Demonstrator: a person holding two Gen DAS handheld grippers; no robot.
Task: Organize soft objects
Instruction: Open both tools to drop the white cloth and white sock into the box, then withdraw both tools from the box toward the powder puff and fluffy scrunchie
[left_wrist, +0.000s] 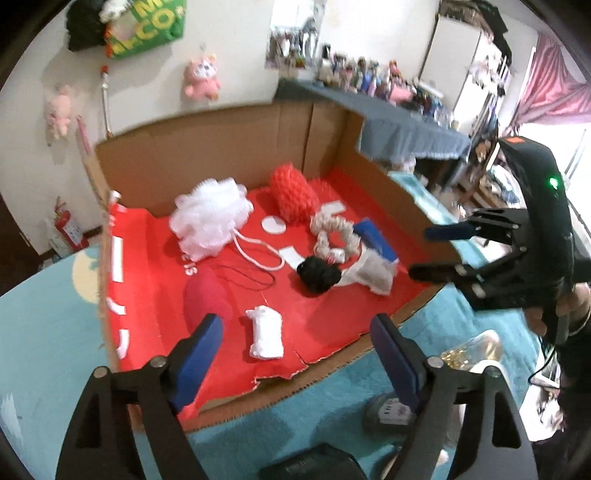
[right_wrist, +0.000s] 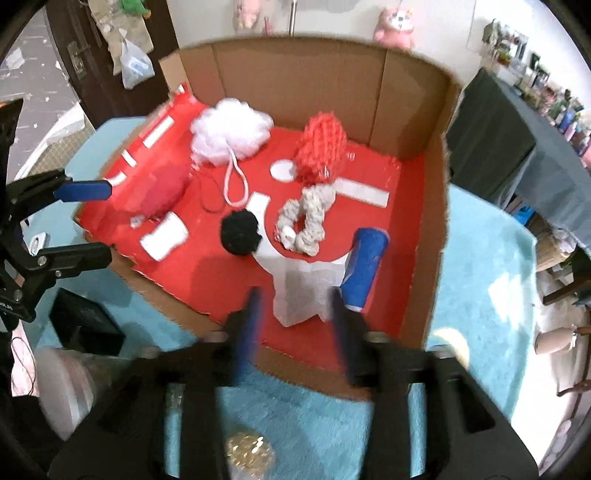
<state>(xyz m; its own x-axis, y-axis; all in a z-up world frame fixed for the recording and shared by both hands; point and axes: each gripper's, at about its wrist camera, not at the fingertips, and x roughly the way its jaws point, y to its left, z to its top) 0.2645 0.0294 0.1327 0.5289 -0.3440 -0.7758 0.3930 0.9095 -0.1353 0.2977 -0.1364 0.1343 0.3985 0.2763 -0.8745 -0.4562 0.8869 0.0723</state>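
I have both tools over the near edge of the cardboard box (right_wrist: 406, 110), whose red floor is where the soft things belong. My left hand-held gripper (left_wrist: 295, 343) is released, jaws wide with nothing between them; the small white folded cloth (left_wrist: 265, 331) lies on the red floor just beyond its fingertips, touched by neither pad. My right hand-held gripper (right_wrist: 295, 314) is released too, blurred in its own view, with the white mesh pouch (right_wrist: 301, 291) lying flat in front of the gap and not pinched.

I judge both pieces sit near the front because that is the easiest drop from where I stand, while the bulkier things fill the far side: the white bath puff (right_wrist: 231, 131) at far left with its cord loop trailing toward me, the orange-red puff (right_wrist: 321, 149) against the back wall. In the middle lie the black scrunchie (right_wrist: 240, 232) and the pale braided loop (right_wrist: 303, 225), close together but apart. The blue roll (right_wrist: 365, 266) lies just right of the pouch, and the red pouf (right_wrist: 155, 190) sits at the left, near the folded cloth.

The box rests on a teal fluffy cover (right_wrist: 480, 277). I cannot tell whether more items wait outside it.
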